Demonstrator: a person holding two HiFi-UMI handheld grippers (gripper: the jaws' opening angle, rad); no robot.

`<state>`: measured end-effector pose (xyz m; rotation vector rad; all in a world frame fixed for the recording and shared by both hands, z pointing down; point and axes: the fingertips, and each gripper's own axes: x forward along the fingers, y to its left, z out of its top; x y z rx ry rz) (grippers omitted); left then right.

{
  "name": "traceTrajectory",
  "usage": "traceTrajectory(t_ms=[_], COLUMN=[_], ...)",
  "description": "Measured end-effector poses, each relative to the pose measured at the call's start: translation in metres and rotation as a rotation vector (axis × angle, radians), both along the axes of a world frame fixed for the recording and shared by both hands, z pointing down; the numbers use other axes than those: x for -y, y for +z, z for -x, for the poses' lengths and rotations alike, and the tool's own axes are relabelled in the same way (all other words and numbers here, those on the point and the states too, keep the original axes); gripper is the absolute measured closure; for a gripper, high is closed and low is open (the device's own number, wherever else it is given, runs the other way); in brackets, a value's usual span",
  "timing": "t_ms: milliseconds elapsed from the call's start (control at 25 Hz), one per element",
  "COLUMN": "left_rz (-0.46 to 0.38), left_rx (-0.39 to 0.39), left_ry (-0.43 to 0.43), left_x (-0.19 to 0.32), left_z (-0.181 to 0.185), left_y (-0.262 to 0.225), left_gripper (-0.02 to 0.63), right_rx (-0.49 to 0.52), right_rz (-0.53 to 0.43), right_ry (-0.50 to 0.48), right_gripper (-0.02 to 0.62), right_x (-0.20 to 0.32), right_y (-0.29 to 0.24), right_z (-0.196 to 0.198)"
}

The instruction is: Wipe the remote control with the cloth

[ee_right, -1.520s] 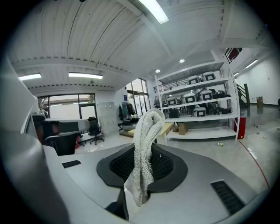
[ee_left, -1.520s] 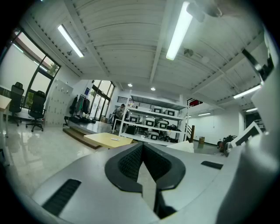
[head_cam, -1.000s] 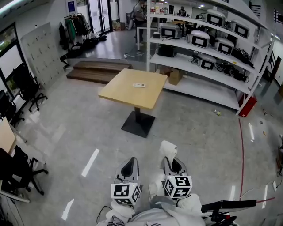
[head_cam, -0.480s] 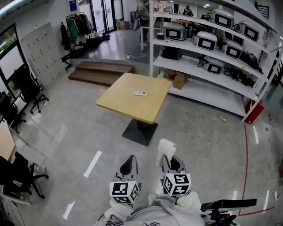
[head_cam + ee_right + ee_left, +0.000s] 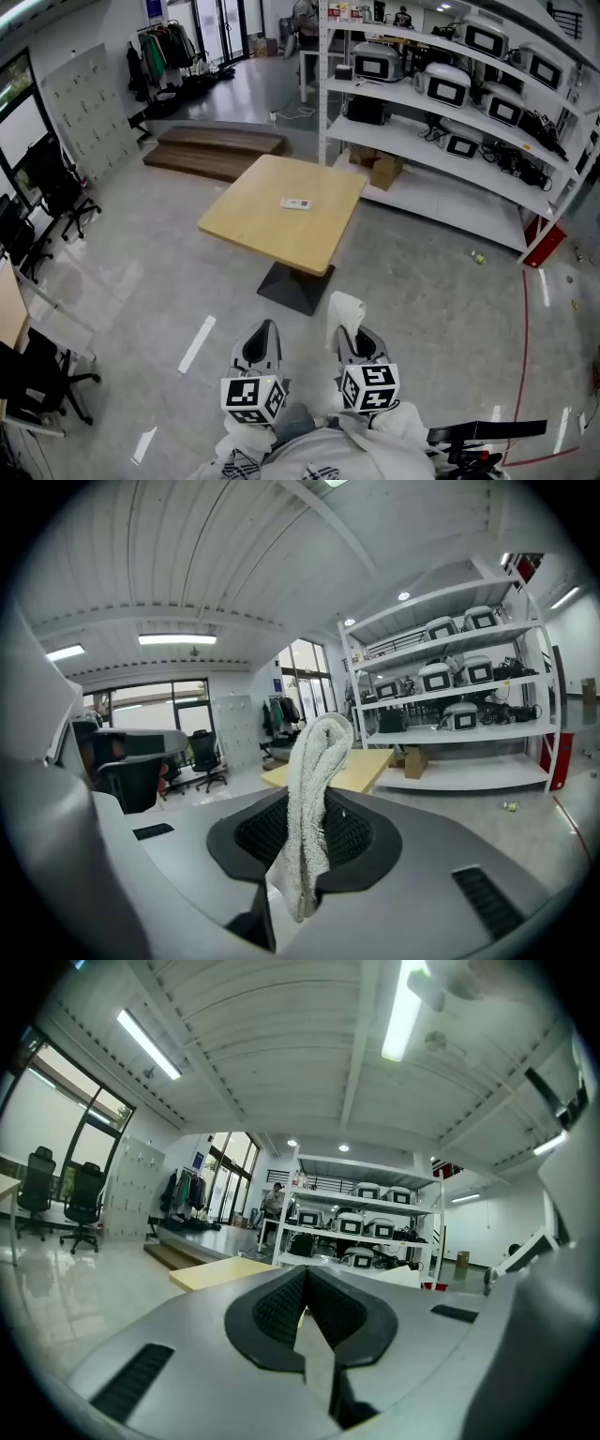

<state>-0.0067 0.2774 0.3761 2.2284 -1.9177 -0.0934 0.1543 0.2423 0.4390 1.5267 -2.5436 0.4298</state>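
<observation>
— On the square light-wood table (image 5: 246, 223) ahead, what is seen?
— A small white remote control (image 5: 295, 203) is laid there, untouched.
— And the grippers?
— A white terry cloth (image 5: 317, 761) is clamped upright in the right gripper (image 5: 312, 829); the left gripper (image 5: 305, 1283) is closed on nothing.

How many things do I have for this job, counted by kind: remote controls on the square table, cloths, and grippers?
remote control: 1
cloth: 1
grippers: 2 (left gripper, right gripper)
total: 4
</observation>
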Motion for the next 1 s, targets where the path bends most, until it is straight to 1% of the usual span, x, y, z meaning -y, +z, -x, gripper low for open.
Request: traceTrajectory(t_ms=[120,400,560,800,1000], left_rz=[-0.003,0.004,0.004,-0.025,-0.015], left_rx=[0.001,-0.009,-0.012,-0.009,-0.011], left_ry=[-0.006,0.035,0.051,0.077,0.086], left_x=[0.018,0.053,0.083,0.14,0.19], left_z=[0.005,-0.004,-0.001,0.014,0.036], left_y=[-0.003,0.006,0.013,0.005,0.007], left_gripper=[0.603,0.603,0.603,0.603,0.603], right_rx=[-0.003,-0.011,-0.017,-0.024,-0.022], right_rz=[0.002,0.022,0.023,-0.001,0.006], right_ry=[0.004,0.031,0.047,0.075,0.083], right_gripper=[0.506,0.506,0.506,0.506,0.506], right_x=[0.014,0.045,0.071,0.124,0.172], right_y=[-0.002,0.01,0.017,0.008,0.008], right_z=[0.0,-0.004,-0.003,0.01,0.033])
